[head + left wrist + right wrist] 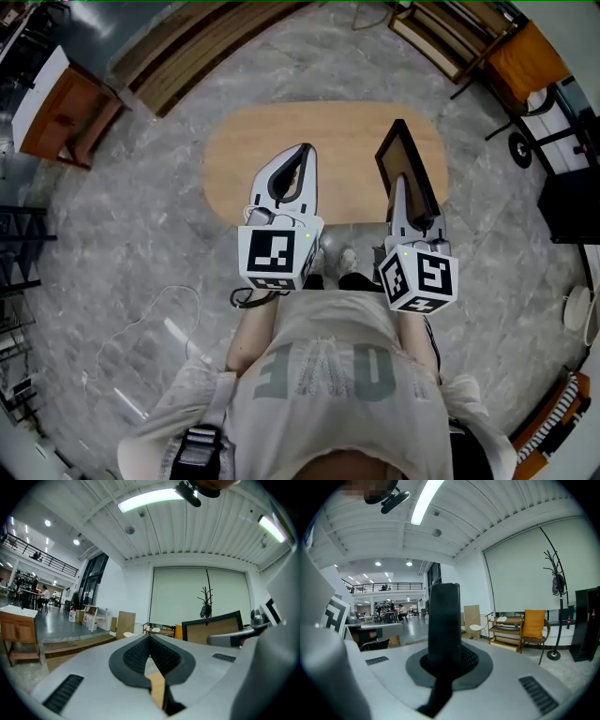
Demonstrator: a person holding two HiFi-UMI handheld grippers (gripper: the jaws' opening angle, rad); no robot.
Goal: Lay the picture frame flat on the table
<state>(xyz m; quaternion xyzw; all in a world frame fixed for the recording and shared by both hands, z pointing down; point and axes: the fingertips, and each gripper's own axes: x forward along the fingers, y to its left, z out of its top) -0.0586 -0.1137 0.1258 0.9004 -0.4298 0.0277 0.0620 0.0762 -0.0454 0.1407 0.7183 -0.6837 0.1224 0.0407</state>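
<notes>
A black picture frame [405, 161] stands on edge over the right part of the oval wooden table [337, 141], leaning slightly. My right gripper [401, 186] is shut on its near edge; in the right gripper view the frame [444, 616] rises edge-on from between the pads. From the left gripper view the frame [213, 627] shows its tan back and the right gripper [239, 637] on it. My left gripper [307, 150] hovers over the table's left-middle, apart from the frame. Its fingertips meet with nothing between them [150, 638].
A wooden cabinet [56, 112] stands at the far left and a wooden platform [206, 47] lies behind the table. A chair with an orange seat [525, 56] and a black box [567, 202] are at the right. The person's feet [337, 264] are at the table's near edge.
</notes>
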